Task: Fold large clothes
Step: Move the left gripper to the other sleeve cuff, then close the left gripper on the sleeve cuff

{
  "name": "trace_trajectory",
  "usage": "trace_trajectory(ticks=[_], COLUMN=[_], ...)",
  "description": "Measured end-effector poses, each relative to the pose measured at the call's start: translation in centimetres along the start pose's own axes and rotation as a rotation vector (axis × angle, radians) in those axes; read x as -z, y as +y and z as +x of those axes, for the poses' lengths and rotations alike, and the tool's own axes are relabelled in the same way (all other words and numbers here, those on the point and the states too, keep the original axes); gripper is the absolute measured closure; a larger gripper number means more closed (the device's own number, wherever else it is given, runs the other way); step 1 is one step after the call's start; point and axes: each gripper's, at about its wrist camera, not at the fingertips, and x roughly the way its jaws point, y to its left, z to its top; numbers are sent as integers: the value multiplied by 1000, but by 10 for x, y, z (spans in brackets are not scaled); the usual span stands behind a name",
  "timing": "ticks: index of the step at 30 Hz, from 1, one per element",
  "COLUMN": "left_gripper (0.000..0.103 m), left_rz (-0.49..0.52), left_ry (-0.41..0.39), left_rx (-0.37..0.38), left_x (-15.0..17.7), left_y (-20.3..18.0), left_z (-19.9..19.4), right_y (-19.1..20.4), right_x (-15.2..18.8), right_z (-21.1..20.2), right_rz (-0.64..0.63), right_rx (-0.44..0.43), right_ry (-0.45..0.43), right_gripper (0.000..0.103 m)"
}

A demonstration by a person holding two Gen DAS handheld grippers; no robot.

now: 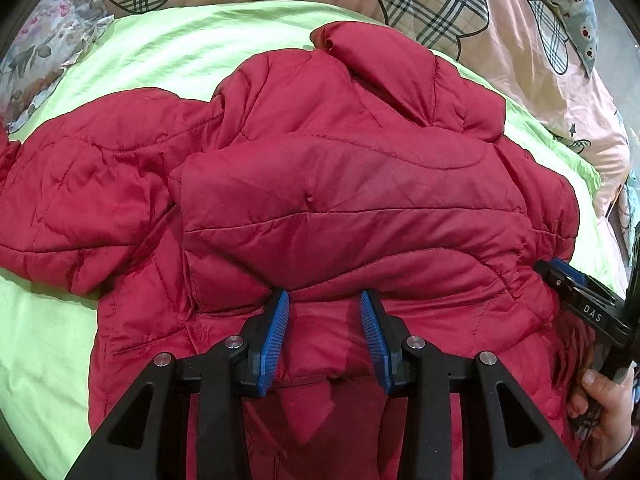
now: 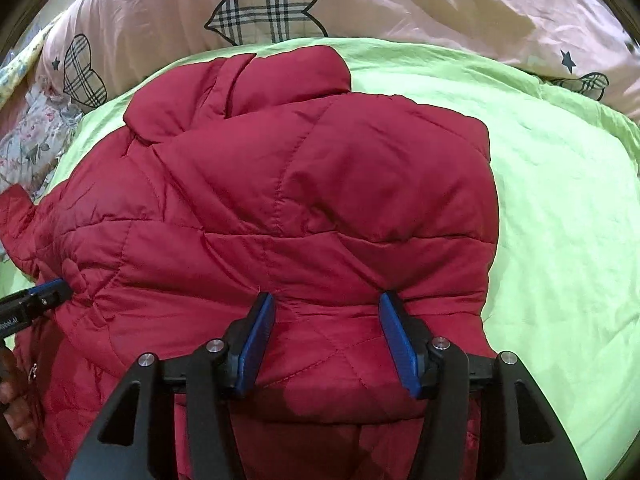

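Bedding fills both views, and on its green sheet lies the red padded jacket I am folding. Nearest me, my left gripper has its blue pads spread, their tips touching a ridge of quilted cloth, nothing pinched between them. My right gripper is likewise spread wide over the hem side of the garment, tips resting at a bunched fold. In the left view the right gripper's nose pokes into the jacket's edge off to the right of my left claw, with the hand that holds it below. I judge the step is to take hold of the near edge with both claws and carry it toward the collar; to do it well I would close on a full thickness of padding, both sides level, lift together and lay it flat so the slippery shell does not slide. Just ahead of the claws the body swells upward; left of the left claw a sleeve sprawls outward. Farther ahead stands the collar, and beyond it a pink quilt with checked hearts
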Motion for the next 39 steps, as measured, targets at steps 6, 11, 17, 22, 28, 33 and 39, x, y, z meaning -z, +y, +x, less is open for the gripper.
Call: trace_trajectory(ticks=[6, 11, 17, 22, 28, 33, 39], left_gripper=[58, 42, 38, 35, 31, 27, 24], left_rz=[-3, -24, -98, -169, -253, -344, -443], left_ry=[-4, -51, -68, -96, -135, -167, -194], left_rx=[35, 9, -2, -19, -69, -119, -196], left_x=[3, 8, 16, 26, 33, 39, 38], left_y=[1, 15, 40, 63, 98, 133, 173], left_z=[-23, -49, -69, -91, -118, -137, -149], right_y=[-6, -14, -7, 4, 18, 27, 34], right_x=[0, 4, 16, 22, 29, 34, 37], right_z=[-15, -41, -70, -79, -89, -95, -98], right_rz=[42, 96, 95, 78, 47, 23, 7], right_rx=[-42, -90, -149, -178, -205, -227, -237], right_ry=[-10, -26, -27, -23, -27, -23, -12], right_gripper=[47, 47, 46, 46, 45, 44, 43])
